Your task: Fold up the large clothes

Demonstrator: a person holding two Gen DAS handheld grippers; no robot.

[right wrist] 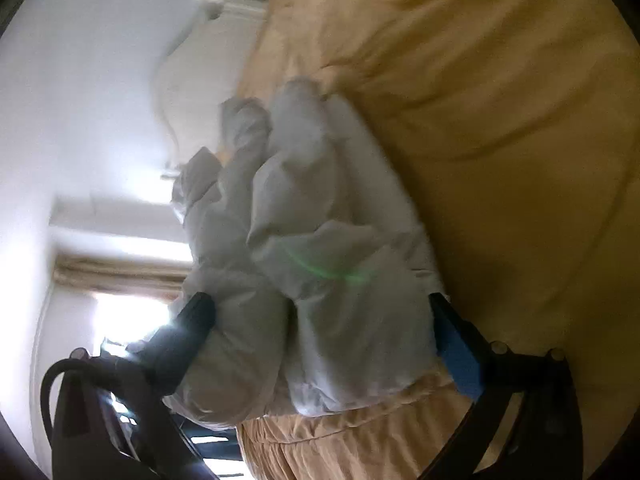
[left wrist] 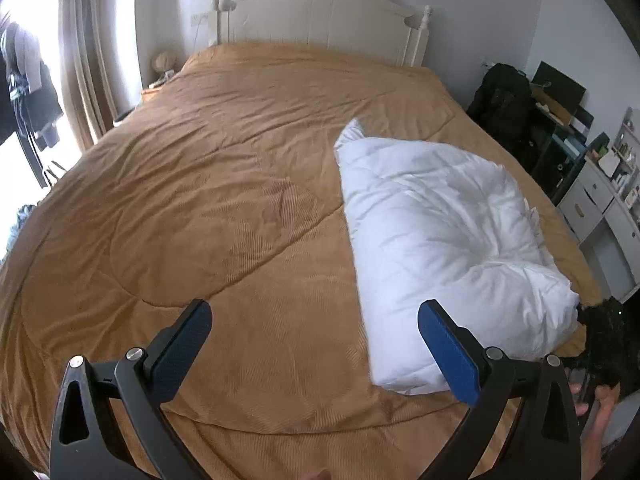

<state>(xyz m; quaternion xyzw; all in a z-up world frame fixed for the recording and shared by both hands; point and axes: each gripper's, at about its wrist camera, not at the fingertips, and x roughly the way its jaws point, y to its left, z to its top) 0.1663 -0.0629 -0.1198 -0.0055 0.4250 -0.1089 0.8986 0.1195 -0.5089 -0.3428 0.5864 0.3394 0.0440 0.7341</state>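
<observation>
- While the left gripper (left wrist: 314,320) hangs over the near part of the bed (left wrist: 180,200), its fingers (left wrist: 448,344) stand wide apart with nothing between them.
- Below it lies the tan quilted cover, creased but spread flat up to the cream headboard (left wrist: 320,12).
- On the right half of the bed rests the white padded garment (left wrist: 440,232), bunched into a long, puffy bundle that runs from mid-bed toward the near right corner.
- At that near right end the right gripper (right wrist: 320,320) meets the bundle; from the left wrist camera it shows only as a dark shape at the garment's tip.
- From the right wrist camera, which is tilted hard to one side and blurred, thick rolls of the white fabric fill the gap between the two fingers, which stand wide around them.
- Whether those fingers are pressing on the fabric or merely sit around it, I cannot tell; it looks like a loose hold at most.
- Beside the bed on the right stand a dark bag (left wrist: 504,96) and white drawers (left wrist: 600,208); curtains (left wrist: 86,52) hang by the bright window on the left.
</observation>
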